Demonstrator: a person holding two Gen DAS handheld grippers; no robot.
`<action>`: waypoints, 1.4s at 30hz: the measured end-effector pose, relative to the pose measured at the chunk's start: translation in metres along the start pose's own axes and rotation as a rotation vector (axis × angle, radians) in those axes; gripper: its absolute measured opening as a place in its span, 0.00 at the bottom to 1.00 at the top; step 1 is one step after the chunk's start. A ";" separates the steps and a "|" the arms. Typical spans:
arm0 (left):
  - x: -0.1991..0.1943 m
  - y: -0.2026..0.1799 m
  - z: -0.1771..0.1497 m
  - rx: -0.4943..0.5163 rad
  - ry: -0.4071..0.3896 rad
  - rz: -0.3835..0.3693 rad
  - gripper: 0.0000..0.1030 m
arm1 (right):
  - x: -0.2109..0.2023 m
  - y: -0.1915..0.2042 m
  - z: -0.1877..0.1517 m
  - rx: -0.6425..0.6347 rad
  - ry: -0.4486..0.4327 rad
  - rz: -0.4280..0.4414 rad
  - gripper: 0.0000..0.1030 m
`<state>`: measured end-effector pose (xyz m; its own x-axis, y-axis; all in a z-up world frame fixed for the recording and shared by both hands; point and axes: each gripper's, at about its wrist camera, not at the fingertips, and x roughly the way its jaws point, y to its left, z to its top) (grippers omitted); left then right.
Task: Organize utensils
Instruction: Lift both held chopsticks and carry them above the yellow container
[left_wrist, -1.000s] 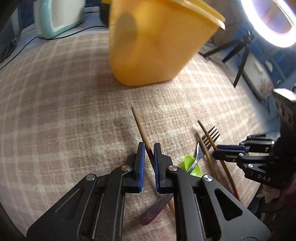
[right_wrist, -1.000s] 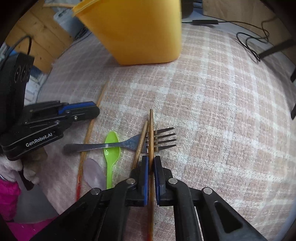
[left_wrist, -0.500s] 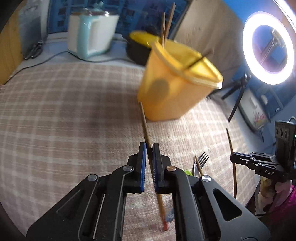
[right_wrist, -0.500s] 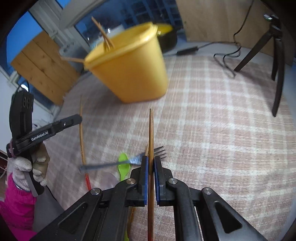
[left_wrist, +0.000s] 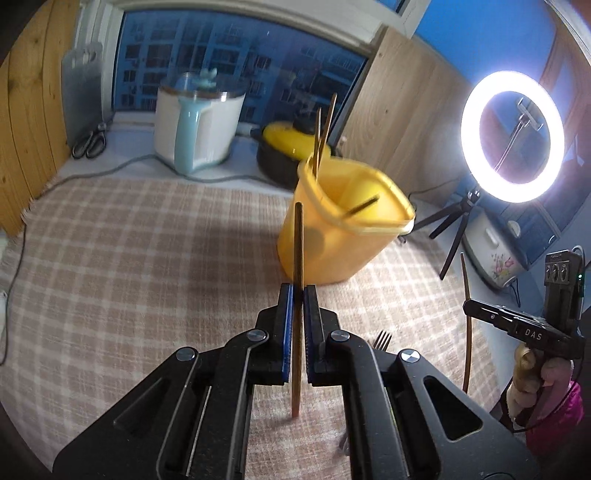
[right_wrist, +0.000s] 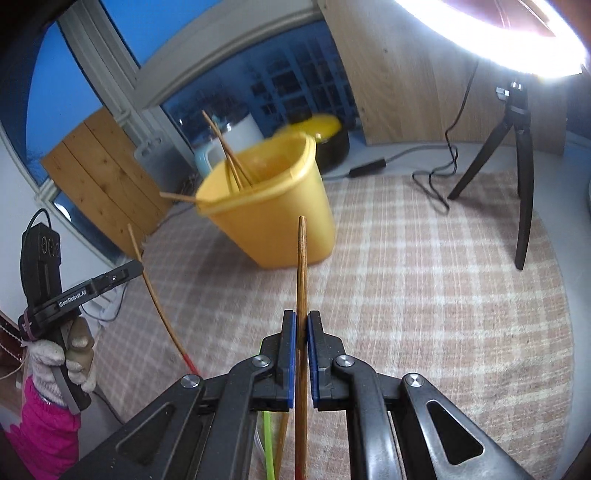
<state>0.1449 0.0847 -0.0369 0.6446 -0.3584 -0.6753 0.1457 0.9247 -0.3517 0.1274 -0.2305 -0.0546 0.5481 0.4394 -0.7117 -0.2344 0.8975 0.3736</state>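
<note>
Gripping one wooden chopstick apiece, you are holding both tools above the checked tablecloth (left_wrist: 147, 258) with the yellow bin (left_wrist: 332, 236) ahead. Your left gripper (left_wrist: 298, 295) is pinching its chopstick (left_wrist: 297, 240) between the blue pads (left_wrist: 286, 325), the stick running nearly straight up and down through the closed fingers, its upper tip level with the bin's near rim and its lower end hanging clear of the cloth. Your right gripper (right_wrist: 302, 325) is clamping the second chopstick (right_wrist: 301, 266) the same way, long axis upright, tip pointing toward the bin (right_wrist: 273, 218).

From the left fingers the bin is sitting forward and a little to the right; from the right fingers it is sitting forward and slightly left. The left tool looks the nearer of the two, though blur and fisheye bend are making that a loose call. Three chopsticks (right_wrist: 225, 155) are already leaning inside the bin. A fork (left_wrist: 382, 338) and a green spoon (right_wrist: 267, 443) are lying on the cloth below the tools.

With each stick upright, the coming move looks to be turning on carrying the lower end over the rim before letting go.
</note>
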 end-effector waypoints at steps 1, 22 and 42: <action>-0.004 -0.001 0.003 0.002 -0.013 -0.002 0.03 | -0.002 0.001 0.001 0.002 -0.012 0.003 0.03; -0.059 -0.015 0.081 0.057 -0.235 -0.005 0.02 | -0.029 0.020 0.071 -0.028 -0.246 -0.011 0.03; -0.049 -0.037 0.144 0.090 -0.318 -0.049 0.02 | -0.014 0.056 0.145 -0.153 -0.389 -0.061 0.03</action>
<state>0.2154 0.0864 0.1026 0.8351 -0.3576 -0.4180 0.2389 0.9202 -0.3101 0.2231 -0.1919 0.0623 0.8200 0.3642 -0.4415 -0.2925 0.9297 0.2236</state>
